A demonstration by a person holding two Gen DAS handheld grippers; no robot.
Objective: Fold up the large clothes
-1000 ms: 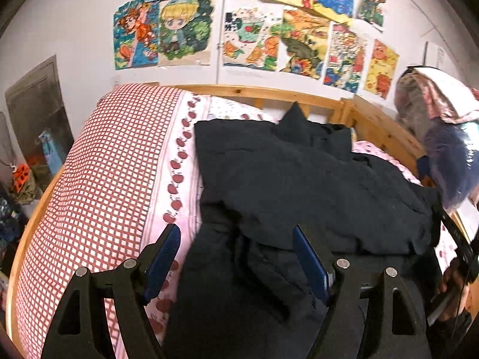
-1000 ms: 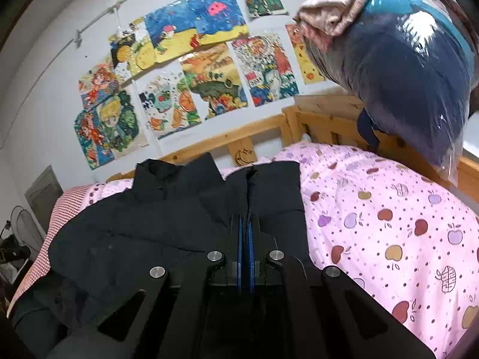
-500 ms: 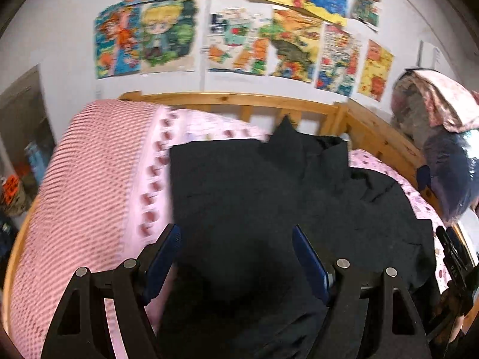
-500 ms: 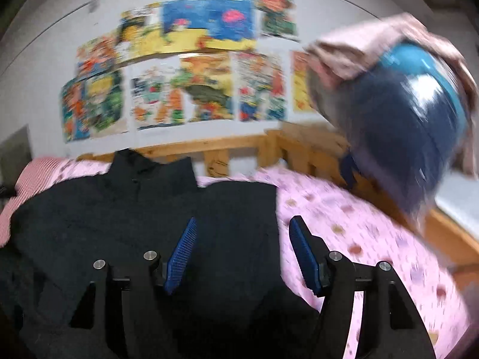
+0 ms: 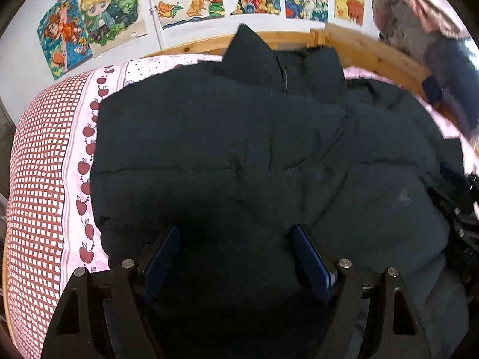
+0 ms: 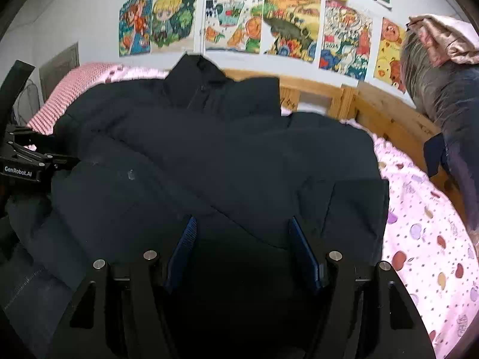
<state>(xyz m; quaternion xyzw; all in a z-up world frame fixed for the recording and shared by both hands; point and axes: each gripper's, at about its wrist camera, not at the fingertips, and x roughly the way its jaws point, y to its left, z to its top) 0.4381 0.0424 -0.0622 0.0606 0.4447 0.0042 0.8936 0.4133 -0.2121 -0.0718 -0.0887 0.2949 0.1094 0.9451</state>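
Observation:
A large black padded jacket (image 5: 239,149) lies spread on the bed, collar toward the wooden headboard, with its sides folded inward over the body. My left gripper (image 5: 236,239) hovers open over the jacket's near left part, nothing between its blue pads. My right gripper (image 6: 242,233) is open too, above the near right part of the jacket (image 6: 209,155). The left gripper's body (image 6: 21,164) shows at the left edge of the right wrist view, and the right gripper's body (image 5: 461,206) at the right edge of the left wrist view.
The bed has a pink apple-print sheet (image 6: 425,239) and a red-checked cover (image 5: 39,164) at the left. A wooden headboard (image 6: 329,95) runs behind, under colourful drawings (image 6: 248,24). A bagged bundle of bedding (image 6: 446,83) hangs over the right rail.
My right gripper was shut on the jacket a second ago and has opened and let go. Both grippers have moved in lower over the jacket, which now lies flatter with its sides folded in.

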